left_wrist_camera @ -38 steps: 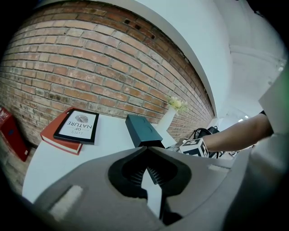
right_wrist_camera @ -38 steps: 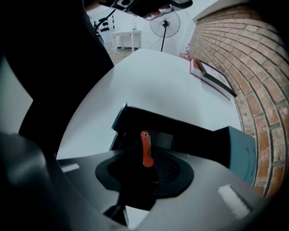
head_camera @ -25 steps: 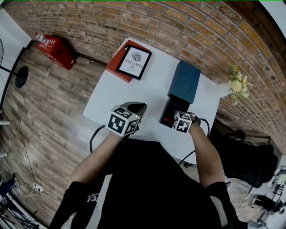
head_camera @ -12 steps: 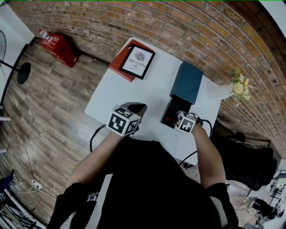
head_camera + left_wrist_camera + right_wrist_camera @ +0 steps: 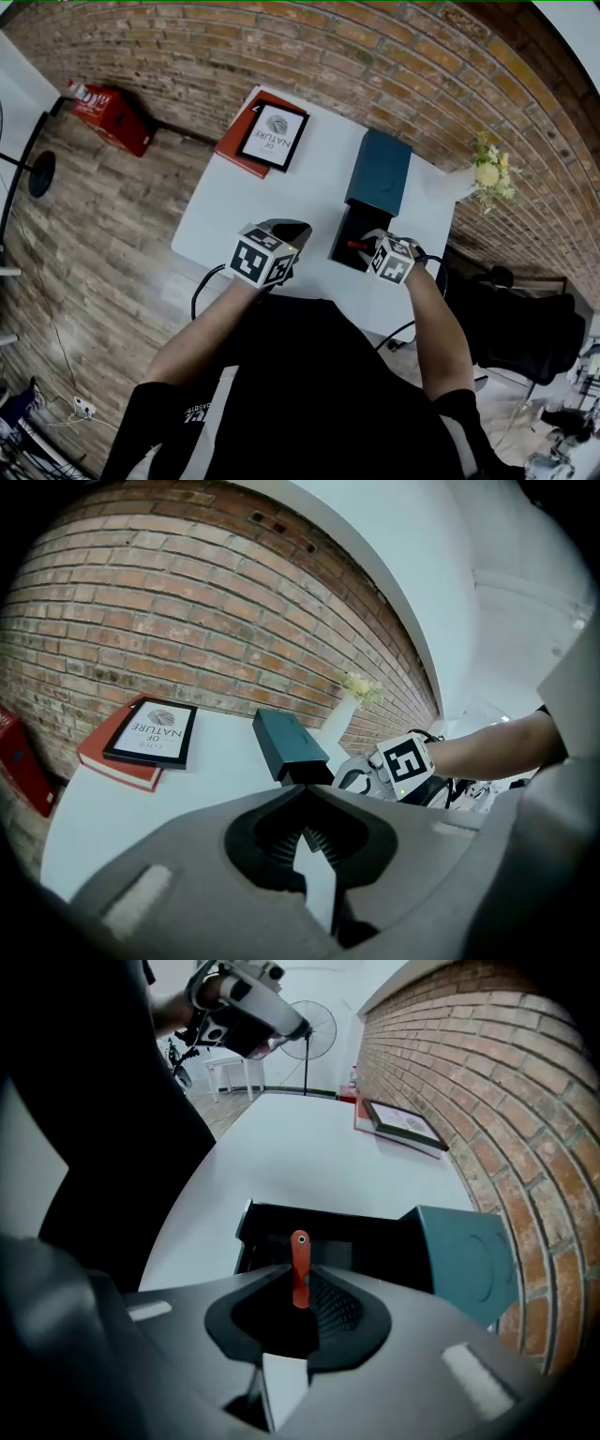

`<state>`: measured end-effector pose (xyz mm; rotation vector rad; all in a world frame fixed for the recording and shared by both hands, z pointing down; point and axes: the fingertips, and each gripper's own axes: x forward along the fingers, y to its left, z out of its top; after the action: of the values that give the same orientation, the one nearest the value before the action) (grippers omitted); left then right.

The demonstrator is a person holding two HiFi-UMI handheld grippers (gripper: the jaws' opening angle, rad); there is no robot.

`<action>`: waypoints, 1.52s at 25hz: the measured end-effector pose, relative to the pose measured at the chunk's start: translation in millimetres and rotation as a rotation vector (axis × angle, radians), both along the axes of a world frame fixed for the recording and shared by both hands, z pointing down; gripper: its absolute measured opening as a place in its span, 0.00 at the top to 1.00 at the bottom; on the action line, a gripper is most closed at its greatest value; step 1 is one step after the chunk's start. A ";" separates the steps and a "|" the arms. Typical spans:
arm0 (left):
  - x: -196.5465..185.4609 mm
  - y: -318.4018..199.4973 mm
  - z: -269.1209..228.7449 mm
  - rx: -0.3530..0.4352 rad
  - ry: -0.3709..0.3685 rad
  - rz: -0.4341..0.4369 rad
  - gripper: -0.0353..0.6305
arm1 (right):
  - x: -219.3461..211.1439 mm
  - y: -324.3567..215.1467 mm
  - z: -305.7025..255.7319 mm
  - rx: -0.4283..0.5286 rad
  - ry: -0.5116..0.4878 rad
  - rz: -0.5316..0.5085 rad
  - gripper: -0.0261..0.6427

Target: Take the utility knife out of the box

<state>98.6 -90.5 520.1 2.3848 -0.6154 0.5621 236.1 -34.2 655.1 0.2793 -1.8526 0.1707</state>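
The red utility knife [image 5: 300,1265] stands upright between the jaws of my right gripper [image 5: 302,1283], which is shut on it just above the open black box [image 5: 272,1232]. In the head view the knife [image 5: 357,246] shows as a small red bar at the box's [image 5: 345,232] near end, by my right gripper [image 5: 367,247]. The teal lid [image 5: 380,173] lies beyond the box, against it. My left gripper [image 5: 287,229] hovers over the table [image 5: 234,202] left of the box, shut and holding nothing.
A framed print on a red book [image 5: 265,139] lies at the table's far left corner. A vase of flowers [image 5: 487,173] stands at the far right, near the brick wall. A red case [image 5: 108,112] sits on the floor at left.
My right gripper has risen slightly with the red knife in it, out of the black box. The left gripper has stayed where it was.
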 end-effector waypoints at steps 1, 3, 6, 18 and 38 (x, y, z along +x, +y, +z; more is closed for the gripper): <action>4.4 0.6 -1.2 0.002 0.004 0.015 0.94 | 0.8 -1.6 -4.8 0.019 -0.004 0.002 0.88; 14.0 2.1 -5.2 0.011 0.016 0.050 0.94 | 3.0 -4.9 -15.5 0.060 -0.010 0.007 0.88; 28.8 2.4 -14.2 0.031 0.040 0.108 0.94 | 7.3 -11.8 -33.5 0.130 -0.017 0.023 0.88; 77.1 3.0 -69.3 0.098 0.169 0.302 0.94 | 3.3 -30.2 -122.5 0.407 -0.081 0.069 0.89; 57.3 -12.3 -67.4 0.128 0.137 0.251 0.89 | 52.3 -27.4 -88.3 0.309 -0.120 0.361 0.96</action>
<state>155.9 -102.8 452.7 2.6160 -0.3011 0.4709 288.3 -61.7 566.8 0.8353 -1.9325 0.1497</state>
